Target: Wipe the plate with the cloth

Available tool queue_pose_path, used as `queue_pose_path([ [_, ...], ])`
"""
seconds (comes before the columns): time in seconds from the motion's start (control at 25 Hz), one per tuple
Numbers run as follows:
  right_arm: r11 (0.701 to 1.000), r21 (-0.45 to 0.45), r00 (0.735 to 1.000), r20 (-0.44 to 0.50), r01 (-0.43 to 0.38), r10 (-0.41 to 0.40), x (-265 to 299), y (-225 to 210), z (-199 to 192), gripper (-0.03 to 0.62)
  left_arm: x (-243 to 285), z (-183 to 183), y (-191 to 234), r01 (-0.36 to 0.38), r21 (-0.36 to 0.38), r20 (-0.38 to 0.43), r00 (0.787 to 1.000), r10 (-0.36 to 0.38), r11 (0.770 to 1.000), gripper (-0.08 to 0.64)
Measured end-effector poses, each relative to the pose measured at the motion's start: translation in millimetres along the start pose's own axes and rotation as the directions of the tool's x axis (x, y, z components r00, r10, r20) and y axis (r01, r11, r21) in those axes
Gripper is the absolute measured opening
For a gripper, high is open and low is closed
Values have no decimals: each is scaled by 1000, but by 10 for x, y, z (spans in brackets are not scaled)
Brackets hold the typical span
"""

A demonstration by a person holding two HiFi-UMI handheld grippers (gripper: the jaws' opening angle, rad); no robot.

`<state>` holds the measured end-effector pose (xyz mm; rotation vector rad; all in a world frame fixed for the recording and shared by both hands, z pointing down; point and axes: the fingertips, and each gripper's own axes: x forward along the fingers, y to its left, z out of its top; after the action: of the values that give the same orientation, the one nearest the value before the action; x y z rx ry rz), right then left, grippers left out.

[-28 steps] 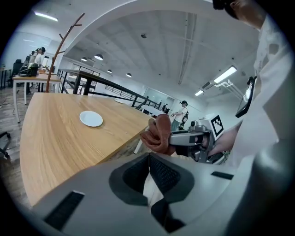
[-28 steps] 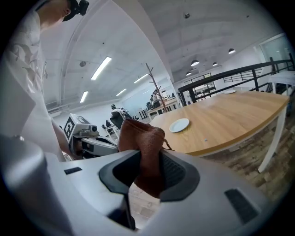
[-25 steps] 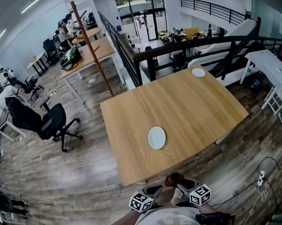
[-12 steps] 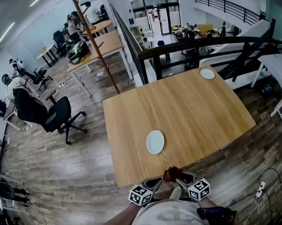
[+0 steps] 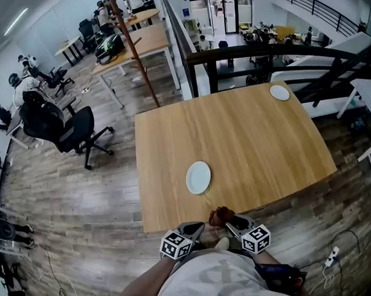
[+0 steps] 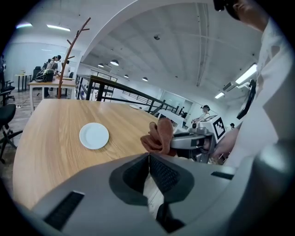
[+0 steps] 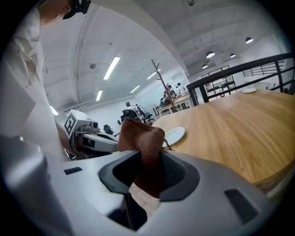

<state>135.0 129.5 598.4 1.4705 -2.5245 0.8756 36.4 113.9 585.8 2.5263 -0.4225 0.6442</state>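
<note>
A white plate [image 5: 198, 177] lies on the wooden table [image 5: 246, 135], near its front edge; it also shows as the plate [image 6: 94, 136] and the plate [image 7: 174, 135]. My right gripper [image 5: 230, 223] is shut on a brown cloth [image 5: 220, 216], which bunches up above the jaws as the cloth [image 7: 141, 138] and shows from the other side as the cloth [image 6: 158, 137]. My left gripper [image 5: 192, 231] is shut with nothing between its jaws. Both grippers hang close to my body, just short of the table's front edge and short of the plate.
A second white plate [image 5: 279, 92] sits at the table's far right corner. A black railing [image 5: 273, 51] runs behind the table. An office chair [image 5: 62, 128] and desks with people stand at the left. A power strip [image 5: 330, 254] lies on the floor at the right.
The view has shifted: the table and plate sit a little closer and further left. Both grippers have come nearer the table's front edge, the right one still holding the cloth.
</note>
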Motion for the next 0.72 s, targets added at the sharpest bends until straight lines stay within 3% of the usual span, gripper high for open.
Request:
queue_pose_path([
  [0.32, 1000, 3, 999, -37, 9, -9, 242, -85, -40, 126, 8, 19, 269, -10, -15, 8, 1000, 11, 1000, 13],
  [0.72, 997, -30, 989, -128, 72, -75, 652, -299, 189, 126, 93, 459, 750, 28, -12, 60, 998, -27, 1000, 14],
])
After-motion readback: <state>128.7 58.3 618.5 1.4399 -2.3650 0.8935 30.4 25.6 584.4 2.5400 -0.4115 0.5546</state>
